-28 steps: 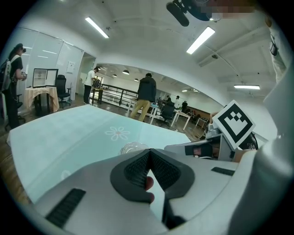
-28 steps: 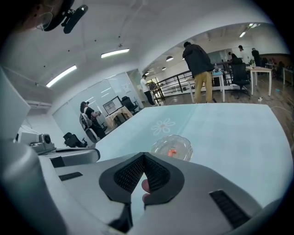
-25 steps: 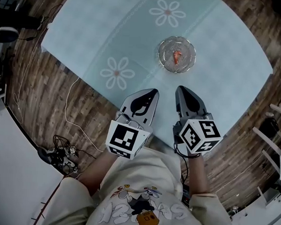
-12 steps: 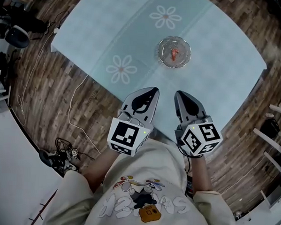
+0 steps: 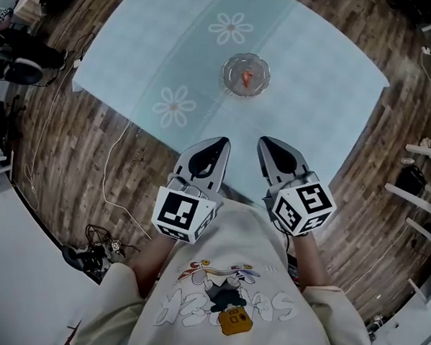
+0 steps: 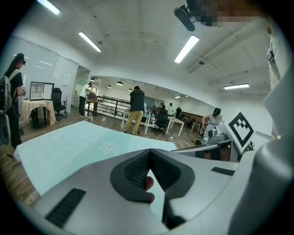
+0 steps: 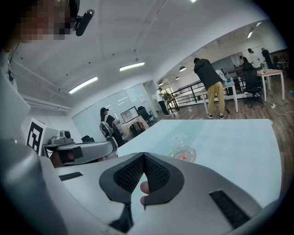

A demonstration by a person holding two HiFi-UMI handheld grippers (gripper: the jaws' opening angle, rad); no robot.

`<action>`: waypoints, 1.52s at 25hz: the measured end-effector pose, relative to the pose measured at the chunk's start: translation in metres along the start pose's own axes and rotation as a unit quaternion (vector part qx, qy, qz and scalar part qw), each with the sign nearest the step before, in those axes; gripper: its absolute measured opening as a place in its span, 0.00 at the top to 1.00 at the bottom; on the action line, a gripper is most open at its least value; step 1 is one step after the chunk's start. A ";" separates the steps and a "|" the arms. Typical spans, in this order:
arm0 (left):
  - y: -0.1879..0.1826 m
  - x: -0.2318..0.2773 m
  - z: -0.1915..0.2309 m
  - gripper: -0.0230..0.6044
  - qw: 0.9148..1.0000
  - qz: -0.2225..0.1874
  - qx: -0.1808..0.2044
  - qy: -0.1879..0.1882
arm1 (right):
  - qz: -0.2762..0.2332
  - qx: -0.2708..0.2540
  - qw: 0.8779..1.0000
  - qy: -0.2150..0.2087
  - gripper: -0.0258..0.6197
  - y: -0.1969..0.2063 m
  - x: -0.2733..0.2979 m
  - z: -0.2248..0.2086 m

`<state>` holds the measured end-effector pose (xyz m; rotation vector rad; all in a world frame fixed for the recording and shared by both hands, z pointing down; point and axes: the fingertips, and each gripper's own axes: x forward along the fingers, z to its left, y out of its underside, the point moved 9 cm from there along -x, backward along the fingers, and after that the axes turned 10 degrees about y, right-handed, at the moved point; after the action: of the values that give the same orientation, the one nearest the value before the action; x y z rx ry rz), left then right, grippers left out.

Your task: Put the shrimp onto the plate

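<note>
**Shrimp lies on the glass plate, both grippers closed and held back**

The shrimp is a small orange-red piece, slightly elongated and curved. It lies close to the middle of the plate, a round clear glass dish with a wavy rim. In the right gripper view the same plate shows as a shallow shiny bowl with the shrimp as an orange spot inside it; finer detail is too small to tell.

The plate stands on a pale blue tablecloth between 2 white daisy prints, 1 nearer the person and 1 farther away. The cloth covers a table on a wooden floor.

The left gripper and the right gripper are held side by side just in front of the person's torso, at the near edge of the table and well apart from the plate. Each has its jaws brought together, the ribbed pads meeting at the tips, with nothing clamped in the left gripper or the right gripper.
</note>
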<state>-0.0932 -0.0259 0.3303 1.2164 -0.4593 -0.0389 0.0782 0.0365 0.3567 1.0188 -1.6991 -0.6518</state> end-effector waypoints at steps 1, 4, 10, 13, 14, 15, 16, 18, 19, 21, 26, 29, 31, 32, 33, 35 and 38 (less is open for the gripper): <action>-0.002 0.000 -0.003 0.95 1.000 -0.004 0.001 0.001 | -0.002 0.001 1.000 -0.001 0.93 0.000 -0.004 0.000; -0.006 0.002 -0.013 0.95 1.000 -0.010 0.001 0.006 | -0.014 0.000 1.000 -0.002 0.92 -0.003 -0.017 0.003; -0.014 0.000 -0.031 0.95 1.000 -0.017 0.003 0.013 | -0.056 -0.030 0.998 0.011 0.92 -0.014 -0.045 0.010; -0.015 -0.006 -0.040 0.95 1.000 -0.020 0.004 0.015 | -0.074 -0.033 0.997 0.015 0.92 -0.017 -0.058 0.015; -0.014 -0.009 -0.043 0.95 1.000 -0.021 0.005 0.016 | -0.078 -0.032 0.996 0.016 0.92 -0.017 -0.062 0.017; -0.014 -0.012 -0.046 0.95 1.000 -0.022 0.004 0.017 | -0.082 -0.029 0.996 0.016 0.92 -0.016 -0.066 0.019; -0.012 -0.016 -0.048 0.95 1.000 -0.023 0.004 0.017 | -0.083 -0.026 0.996 0.016 0.92 -0.015 -0.069 0.021; -0.011 -0.024 -0.052 0.95 1.000 -0.026 0.004 0.014 | -0.081 -0.012 0.997 0.012 0.93 -0.011 -0.072 0.025; -0.012 -0.028 -0.053 0.95 0.999 -0.030 0.005 0.011 | -0.080 -0.006 0.997 0.008 0.92 -0.009 -0.073 0.027; -0.013 -0.034 -0.056 0.95 0.999 -0.036 0.007 0.007 | -0.075 -0.004 0.997 0.003 0.93 -0.005 -0.075 0.030; -0.009 -0.038 -0.065 0.95 0.999 -0.042 0.008 0.004 | -0.072 -0.039 0.997 0.008 0.93 -0.003 -0.079 0.025; -0.007 -0.039 -0.071 0.95 0.999 -0.041 0.009 0.005 | -0.083 -0.062 0.995 0.000 0.93 -0.011 -0.085 0.026; -0.004 -0.039 -0.076 0.95 0.999 -0.037 0.009 0.009 | -0.084 -0.070 0.994 -0.007 0.93 -0.012 -0.088 0.029; -0.003 -0.039 -0.079 0.95 0.999 -0.036 0.008 0.011 | -0.082 -0.071 0.994 -0.009 0.93 -0.010 -0.090 0.030; -0.001 -0.039 -0.082 0.95 0.999 -0.035 0.007 0.014 | -0.079 -0.070 0.994 -0.011 0.93 -0.008 -0.092 0.031; -0.003 -0.039 -0.088 0.95 0.999 -0.037 0.009 0.021 | -0.076 -0.068 0.995 -0.011 0.93 -0.005 -0.096 0.033; -0.007 -0.040 -0.093 0.95 0.999 -0.042 0.014 0.028 | -0.075 -0.059 0.995 -0.004 0.93 -0.001 -0.100 0.034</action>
<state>-0.0941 0.0656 0.2866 1.2612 -0.3614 -0.0701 0.0599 0.1211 0.2963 1.0679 -1.5819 -0.8442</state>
